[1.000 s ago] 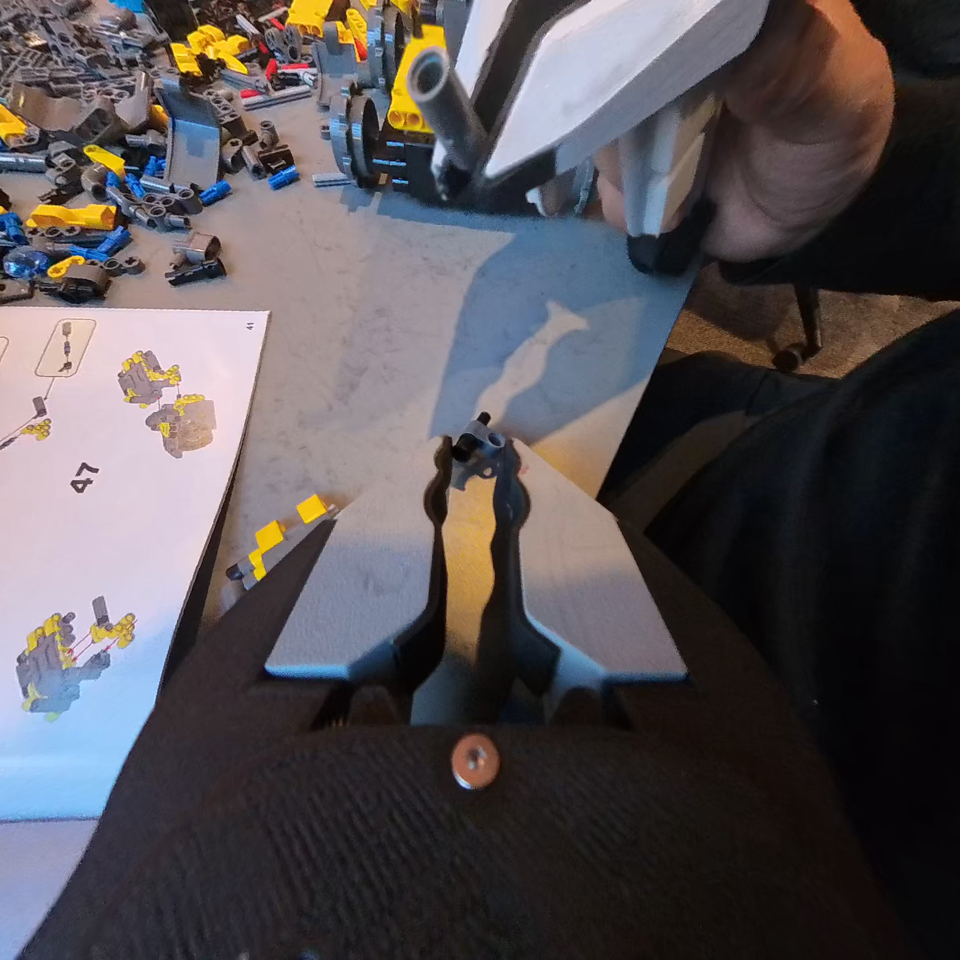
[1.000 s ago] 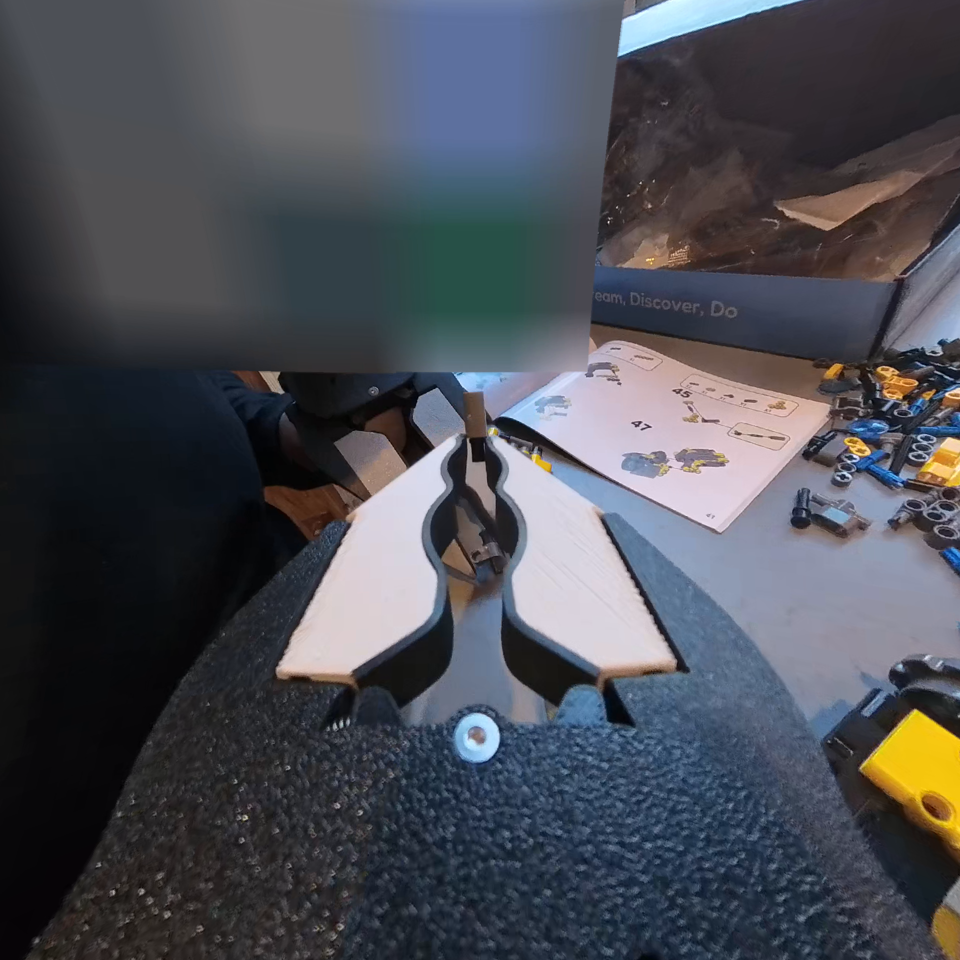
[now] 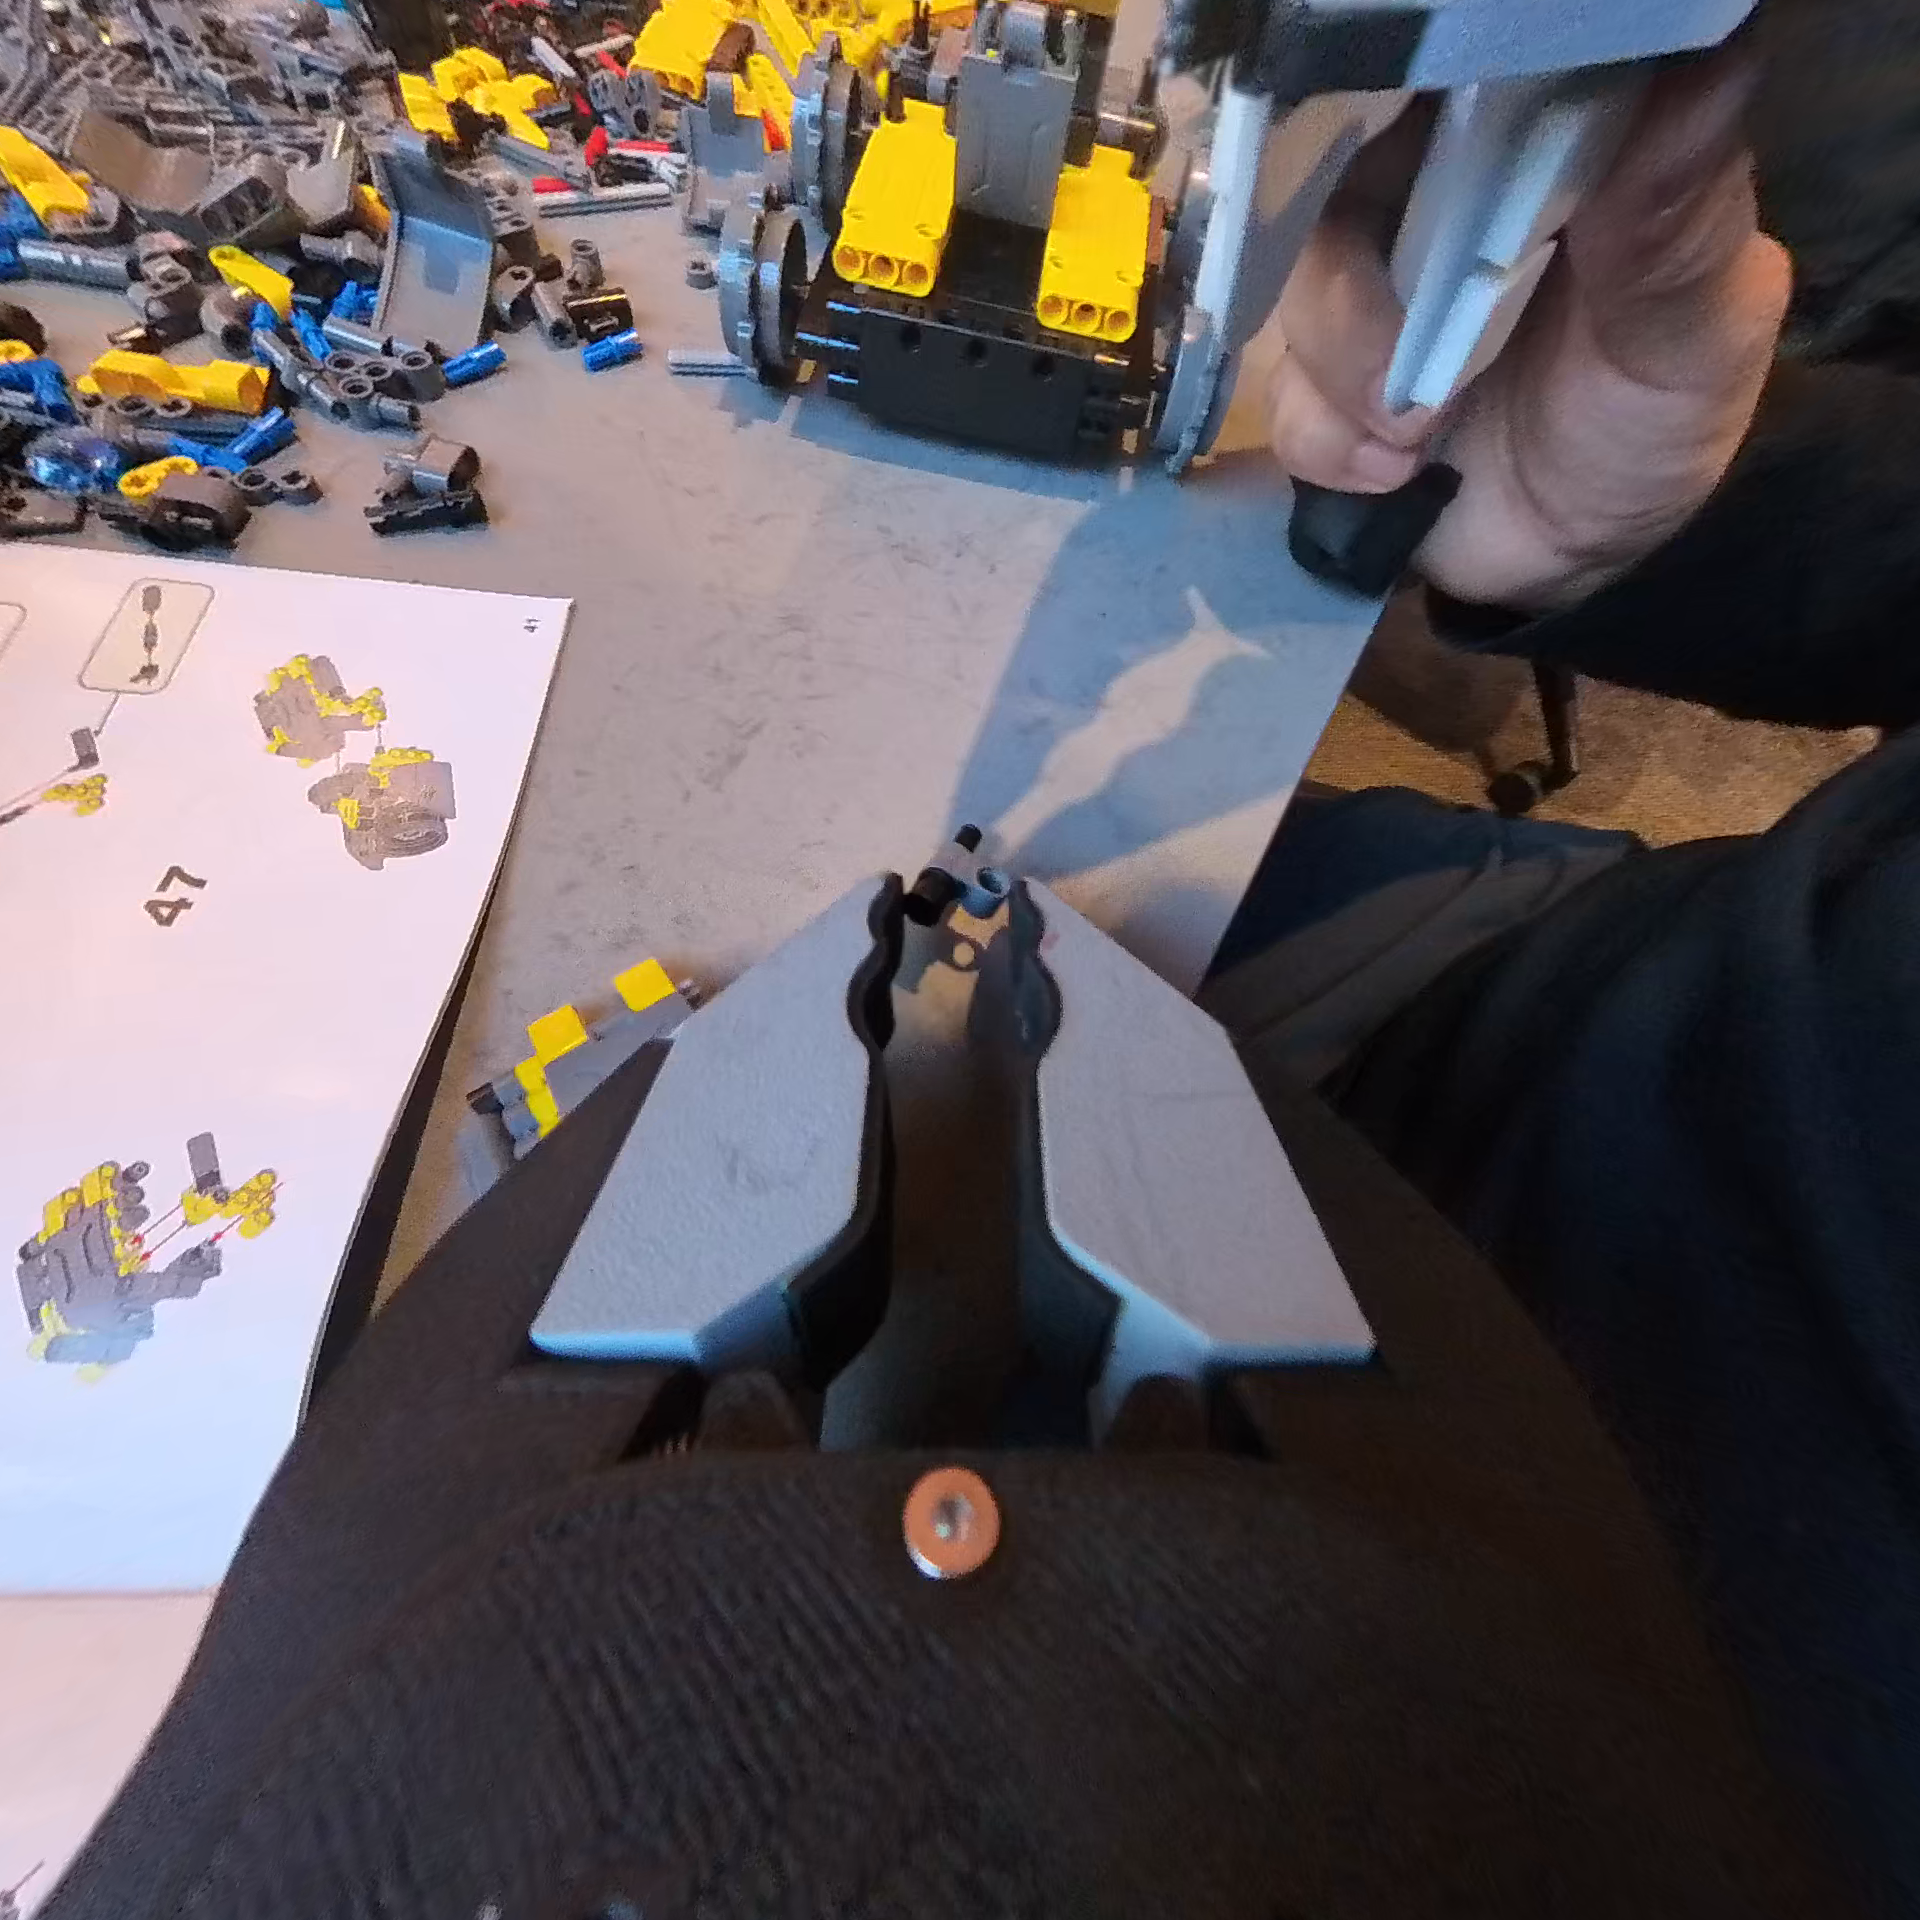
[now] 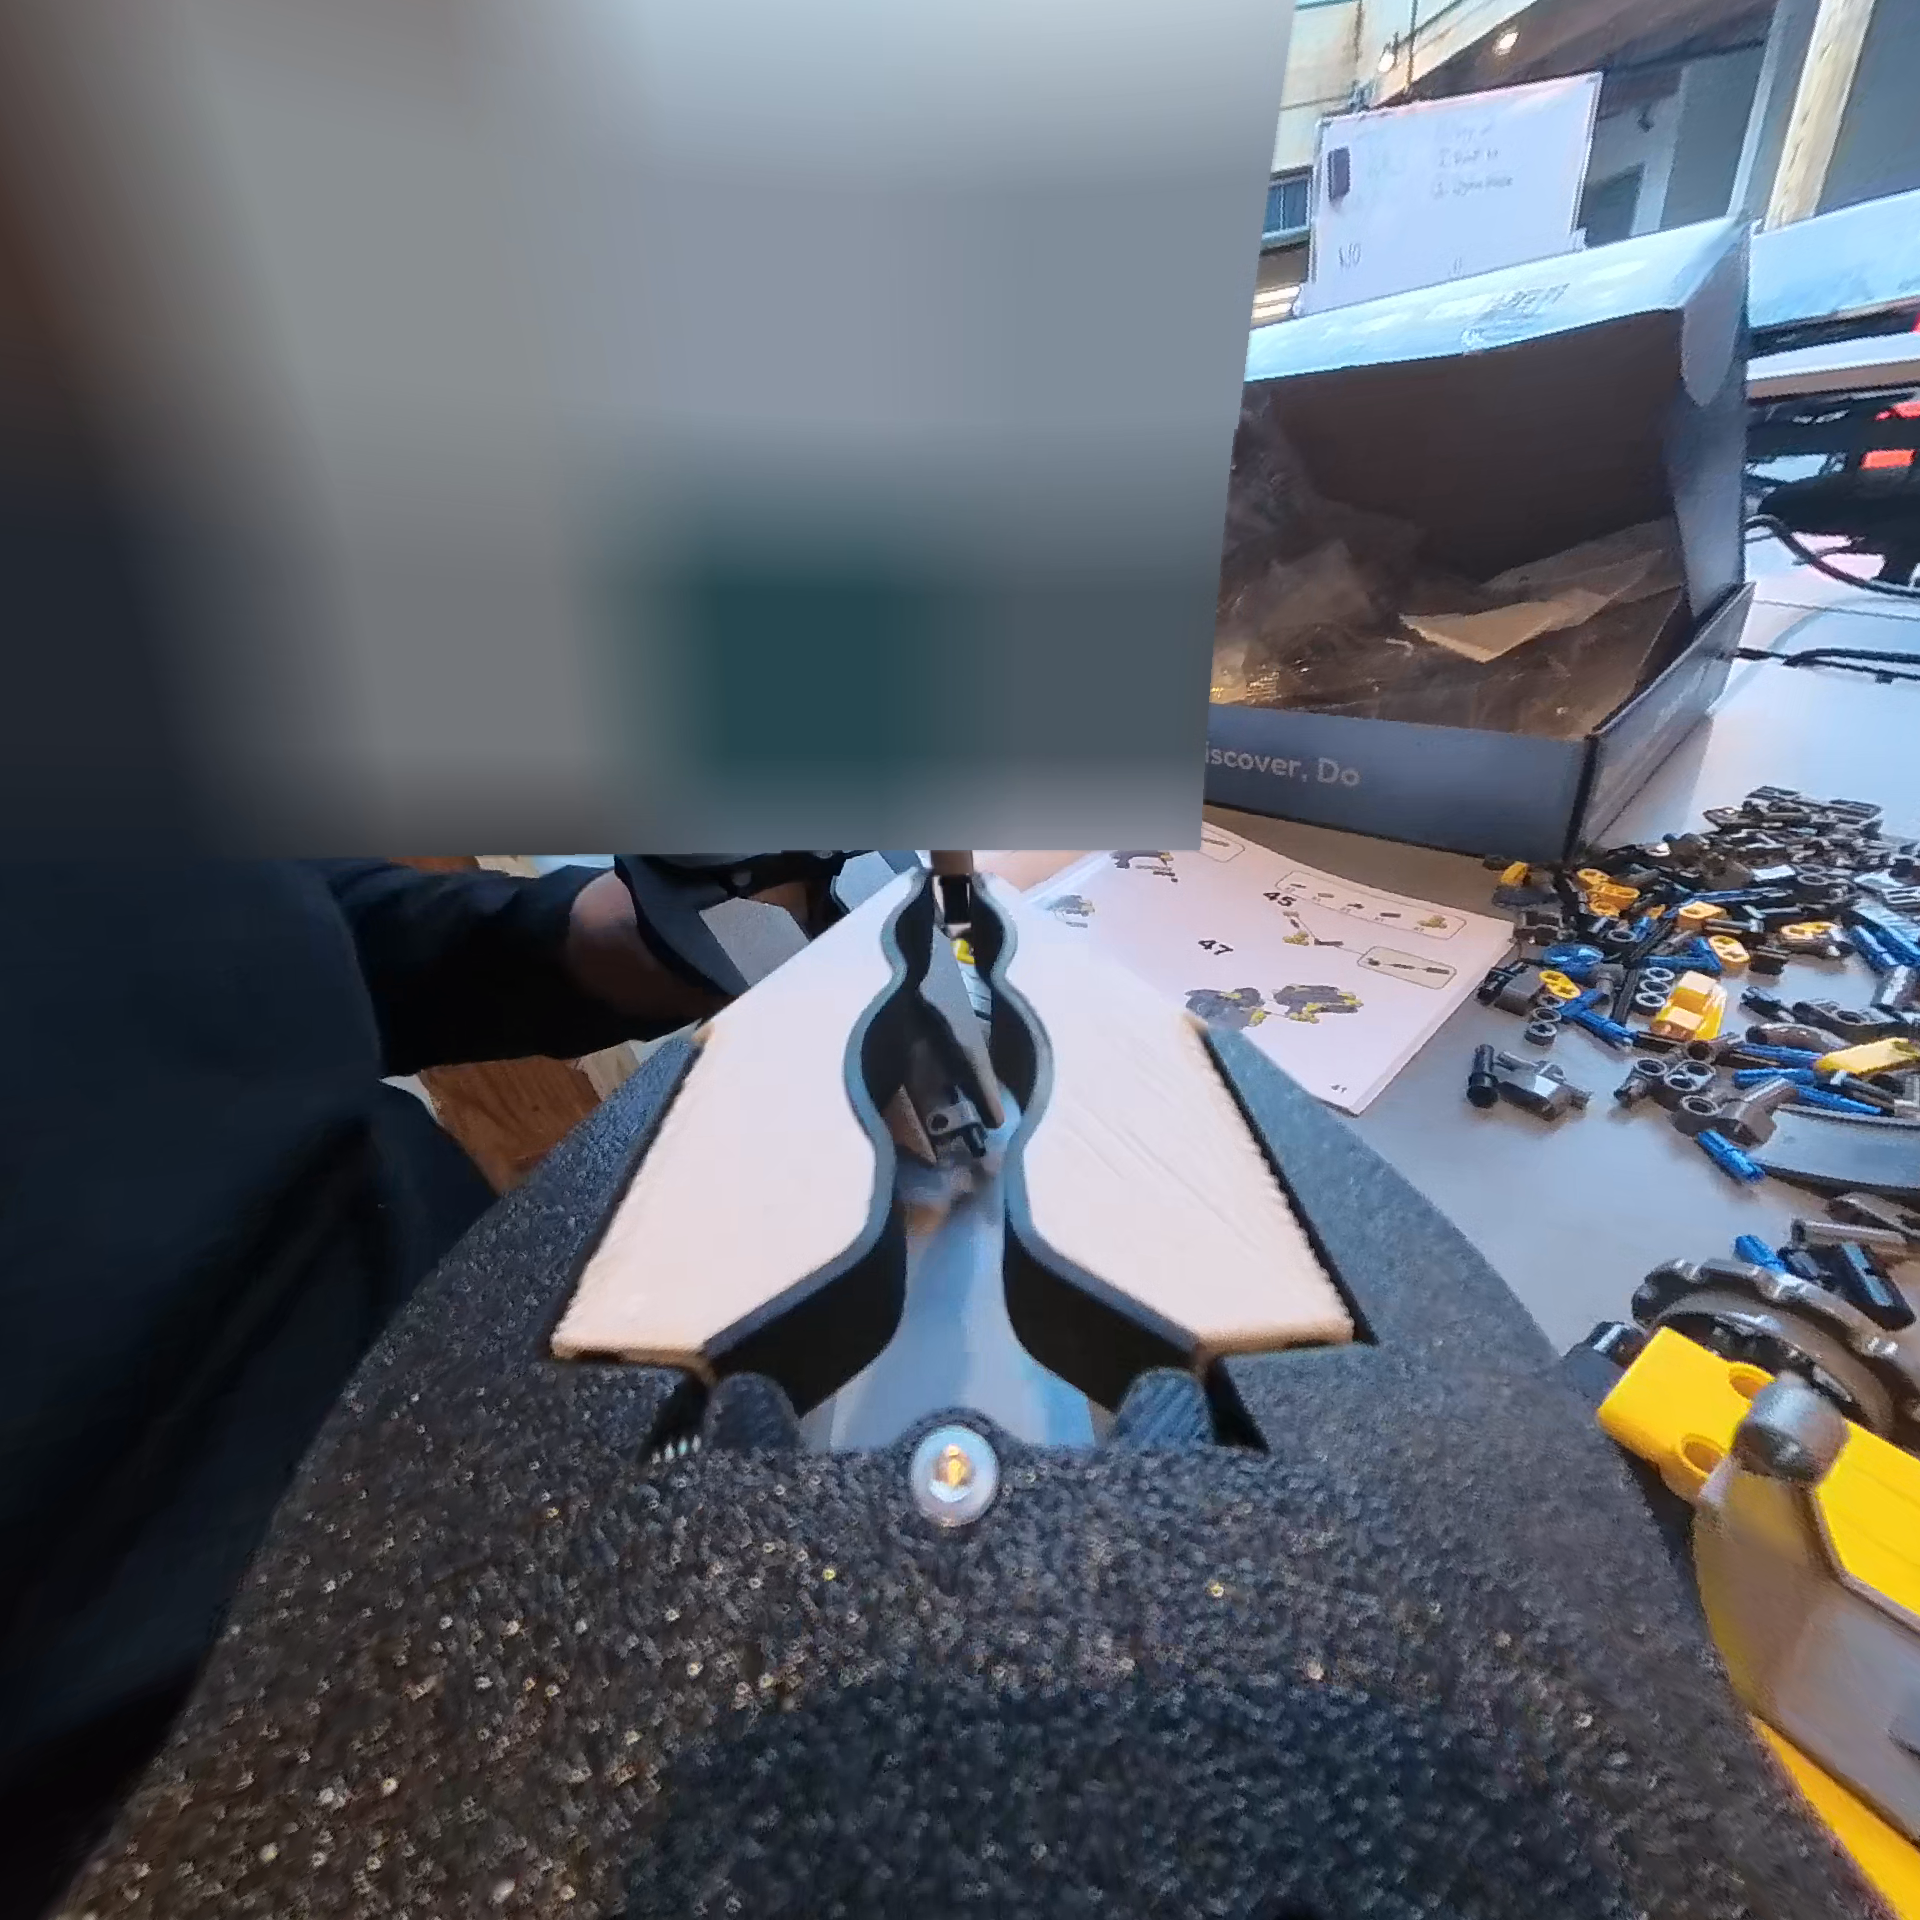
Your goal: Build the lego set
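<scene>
- Left wrist view: a small grey connector piece (image 3: 961,896) is pinched at the tips of the nearly closed left gripper (image 3: 954,902), above the bench (image 3: 727,644) edge, beside the instruction booklet (image 3: 260,935).
- Right wrist view: a thin grey axle (image 4: 951,873) is clamped at the tips of the narrowly closed right gripper (image 4: 951,883); loose pieces (image 4: 1714,997) are scattered nearby.

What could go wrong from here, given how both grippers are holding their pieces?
1. The left gripper pinches the small grey connector only at its fingertips, near the table edge; a slip would likely drop it off the table.
2. The right gripper holds the long grey axle piece loosely along its fingers; it could pivot or slide.
3. A dropped piece could vanish among the loose parts pile.
</scene>
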Action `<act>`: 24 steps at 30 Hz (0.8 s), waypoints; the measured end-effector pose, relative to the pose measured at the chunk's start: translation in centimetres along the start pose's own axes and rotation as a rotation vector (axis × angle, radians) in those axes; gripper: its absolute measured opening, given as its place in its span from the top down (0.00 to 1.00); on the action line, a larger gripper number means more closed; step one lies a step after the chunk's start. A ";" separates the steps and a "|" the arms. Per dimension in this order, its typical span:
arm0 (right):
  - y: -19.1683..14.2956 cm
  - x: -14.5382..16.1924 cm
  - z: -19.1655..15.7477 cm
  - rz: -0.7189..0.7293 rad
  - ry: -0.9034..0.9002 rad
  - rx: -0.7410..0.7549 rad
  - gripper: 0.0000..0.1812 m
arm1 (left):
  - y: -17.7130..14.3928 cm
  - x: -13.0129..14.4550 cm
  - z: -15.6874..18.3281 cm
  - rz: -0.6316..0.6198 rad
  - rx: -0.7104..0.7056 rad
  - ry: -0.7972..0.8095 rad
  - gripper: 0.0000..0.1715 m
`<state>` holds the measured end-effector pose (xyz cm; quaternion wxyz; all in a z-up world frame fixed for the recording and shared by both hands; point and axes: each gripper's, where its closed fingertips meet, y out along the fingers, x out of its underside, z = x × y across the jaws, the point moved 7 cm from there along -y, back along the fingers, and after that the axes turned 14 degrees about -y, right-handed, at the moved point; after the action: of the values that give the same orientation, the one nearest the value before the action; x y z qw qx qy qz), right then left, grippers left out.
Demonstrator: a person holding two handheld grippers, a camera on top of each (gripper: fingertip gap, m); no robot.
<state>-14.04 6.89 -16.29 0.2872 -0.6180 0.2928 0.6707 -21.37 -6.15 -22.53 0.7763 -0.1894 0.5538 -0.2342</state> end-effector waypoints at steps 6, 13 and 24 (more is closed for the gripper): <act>0.3 -0.1 -0.4 -0.020 -0.092 0.054 0.97 | 0.2 0.3 0.5 0.029 -0.077 0.107 0.90; 0.8 0.0 -0.4 -0.060 -0.169 0.135 0.97 | -0.1 0.4 0.8 0.084 -0.103 0.167 0.90; 2.4 0.7 1.3 -0.163 -0.135 0.243 0.97 | -0.8 0.4 0.9 0.196 -0.126 0.136 0.89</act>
<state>-16.74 6.28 -16.83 0.4324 -0.5541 0.3005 0.6447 -20.56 -6.94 -22.13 0.7425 -0.1665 0.6347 -0.1344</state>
